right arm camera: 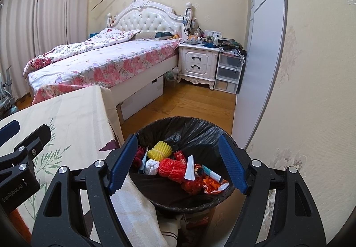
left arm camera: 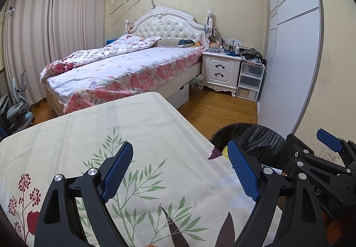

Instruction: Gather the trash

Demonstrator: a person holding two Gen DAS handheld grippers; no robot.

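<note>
A black-lined trash bin point(right arm camera: 178, 126) stands beside the table, to its right. It holds several pieces of trash: a yellow foam net point(right arm camera: 160, 150), red netting point(right arm camera: 172, 168), a white wad point(right arm camera: 152, 166), a white paper slip point(right arm camera: 190, 168) and orange wrappers point(right arm camera: 211, 184). My right gripper point(right arm camera: 181, 165) is open and empty, right above the bin. My left gripper point(left arm camera: 181, 172) is open and empty above the tablecloth point(left arm camera: 111, 135), near the table's right edge. The bin point(left arm camera: 255, 135) also shows in the left wrist view, with the right gripper's body point(left arm camera: 322, 171) over it.
A bed point(left arm camera: 124, 69) with floral bedding stands beyond the table. A white nightstand point(left arm camera: 221, 71) with clutter and clear drawers point(left arm camera: 250, 80) stands by a tall wardrobe point(left arm camera: 293, 46). Wooden floor point(right arm camera: 189, 102) lies between the bed and the bin. An office chair point(left arm camera: 17, 102) is at the left.
</note>
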